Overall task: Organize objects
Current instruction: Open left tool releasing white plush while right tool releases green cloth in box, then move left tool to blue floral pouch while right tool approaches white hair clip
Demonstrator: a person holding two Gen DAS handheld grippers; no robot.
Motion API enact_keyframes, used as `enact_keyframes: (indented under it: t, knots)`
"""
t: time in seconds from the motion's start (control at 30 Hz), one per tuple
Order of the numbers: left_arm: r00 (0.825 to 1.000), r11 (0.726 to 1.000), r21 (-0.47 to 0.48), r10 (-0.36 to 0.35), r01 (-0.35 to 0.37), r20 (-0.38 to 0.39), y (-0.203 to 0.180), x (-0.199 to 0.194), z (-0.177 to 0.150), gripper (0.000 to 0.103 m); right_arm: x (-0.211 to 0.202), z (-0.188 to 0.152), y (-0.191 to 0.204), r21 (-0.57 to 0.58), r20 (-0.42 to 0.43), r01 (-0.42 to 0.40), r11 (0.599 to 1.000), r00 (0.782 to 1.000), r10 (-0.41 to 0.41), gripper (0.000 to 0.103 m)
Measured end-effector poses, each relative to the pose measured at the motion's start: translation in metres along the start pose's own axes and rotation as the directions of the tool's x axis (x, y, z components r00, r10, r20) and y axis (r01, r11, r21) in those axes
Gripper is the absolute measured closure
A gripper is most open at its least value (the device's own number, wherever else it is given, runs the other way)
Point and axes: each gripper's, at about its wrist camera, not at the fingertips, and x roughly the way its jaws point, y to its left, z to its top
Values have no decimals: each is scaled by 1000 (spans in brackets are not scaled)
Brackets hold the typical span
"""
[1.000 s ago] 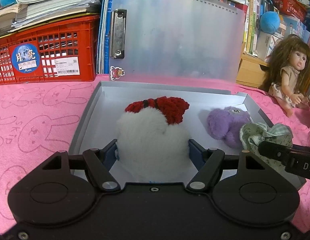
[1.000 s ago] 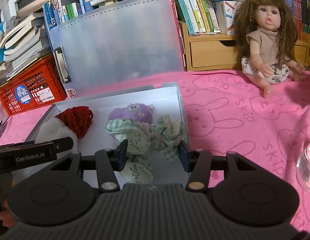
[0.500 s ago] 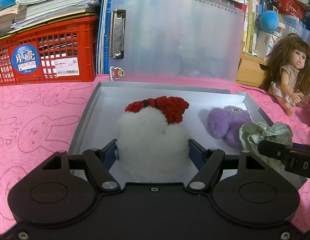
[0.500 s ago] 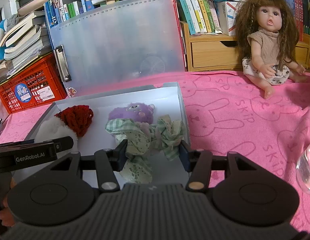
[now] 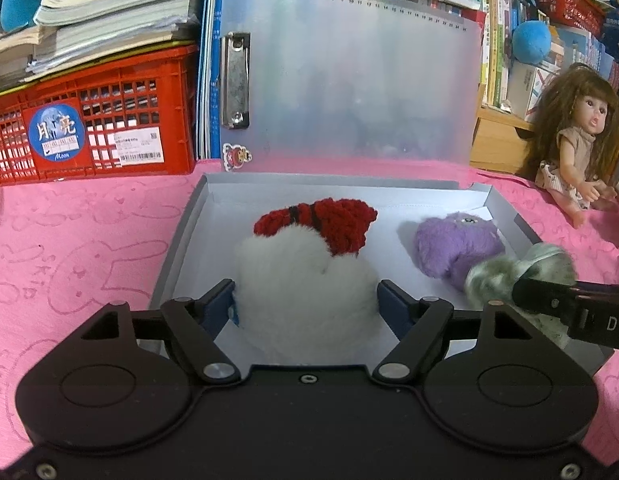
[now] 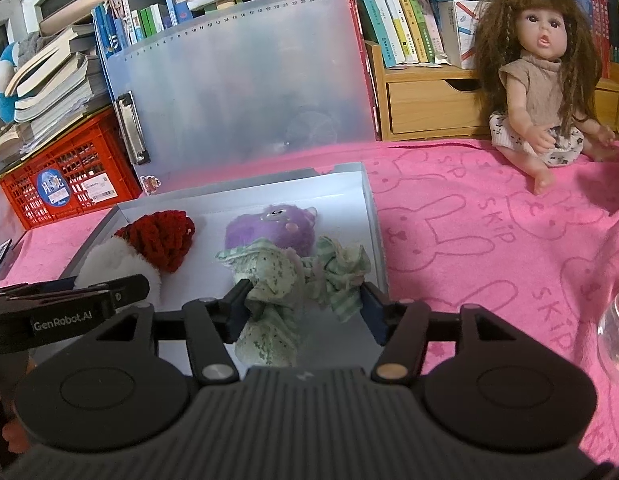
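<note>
Three toys sit in the grey box (image 5: pixel 177 236): purple plush (image 5: pixel 455 246) placed, white pompom (image 5: pixel 305 280) between left gripper (image 5: pixel 305 306) pads, green cloth (image 6: pixel 297 276) clenched by right gripper (image 6: pixel 303 306); releases remain, likely.

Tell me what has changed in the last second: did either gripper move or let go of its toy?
Little changed. The green patterned cloth toy in the right gripper looks motion-blurred in the left wrist view, so it seems to be shifting slightly. The left gripper stays around the white fluffy toy with the red knitted top; the purple plush toy and grey open box are unmoved.
</note>
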Motion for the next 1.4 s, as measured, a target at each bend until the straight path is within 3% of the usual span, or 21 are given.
enact_keyframes:
  t: [0.33, 0.63, 1.03, 1.4]
  knots:
    - [1000, 1000, 11, -8, 8, 26, -2, -25, 4, 21, -30, 7, 9, -62, 43, 18, 998, 999, -15, 30]
    - [996, 998, 16, -57, 56, 68, 4, -79, -7, 19, -77, -1, 27, -158, 116, 33, 987, 993, -15, 26]
    - [984, 995, 14, -105, 104, 142, 14, -145, -44, 18, -124, -45, 38, -195, 165, 37, 980, 986, -5, 23]
    - [974, 989, 79, -140, 128, 177, 4, -185, -78, 17, -157, -83, 40, -192, 210, 74, 979, 977, -32, 21]
